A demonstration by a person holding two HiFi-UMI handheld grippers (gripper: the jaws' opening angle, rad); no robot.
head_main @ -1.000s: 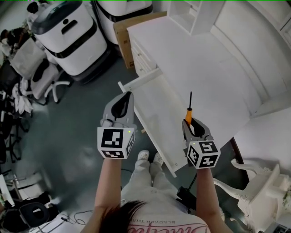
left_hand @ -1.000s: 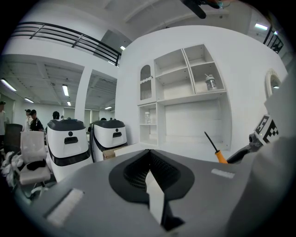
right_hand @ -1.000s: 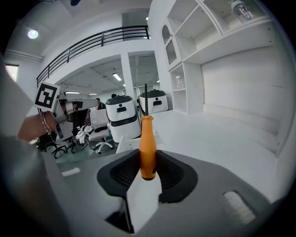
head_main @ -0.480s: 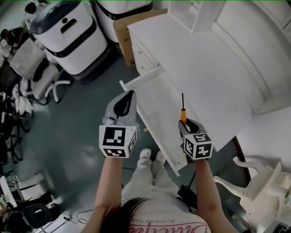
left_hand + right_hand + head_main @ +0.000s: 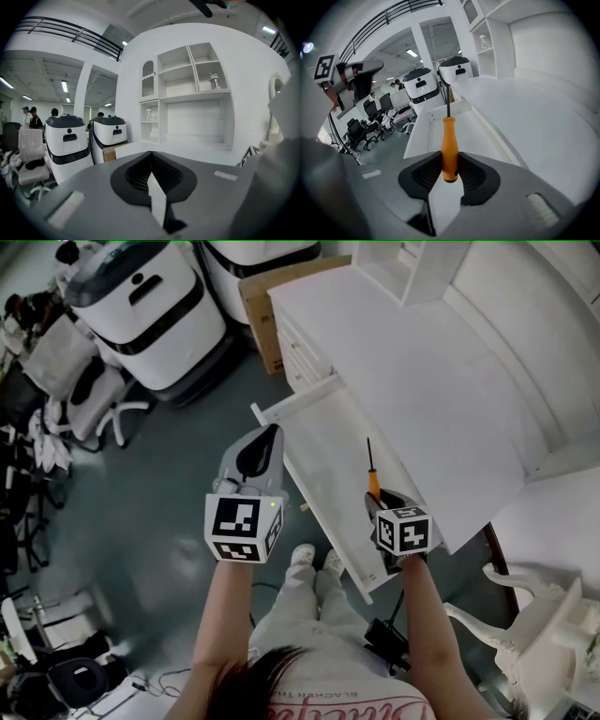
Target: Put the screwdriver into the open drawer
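The screwdriver (image 5: 372,480) has an orange handle and a thin dark shaft. My right gripper (image 5: 377,499) is shut on the handle, and the shaft points away over the open white drawer (image 5: 323,451). In the right gripper view the orange handle (image 5: 449,147) stands upright between the pads of the right gripper (image 5: 449,165), with the drawer's inside (image 5: 476,136) below and ahead. My left gripper (image 5: 266,442) hangs left of the drawer's front corner, jaws together with nothing in them. The left gripper view shows the left gripper (image 5: 151,163) pointing level at the shelves.
The white desk top (image 5: 422,362) runs along the drawer's right side, with a shelf unit (image 5: 187,93) at its back. Two white machines (image 5: 141,306) and a cardboard box (image 5: 267,306) stand beyond. Office chairs (image 5: 89,399) crowd the left. An ornate white chair (image 5: 534,615) stands at lower right.
My right gripper has sunk towards the drawer with the screwdriver and tipped further down, drifting slightly left in the head view. The left gripper has stayed almost in place.
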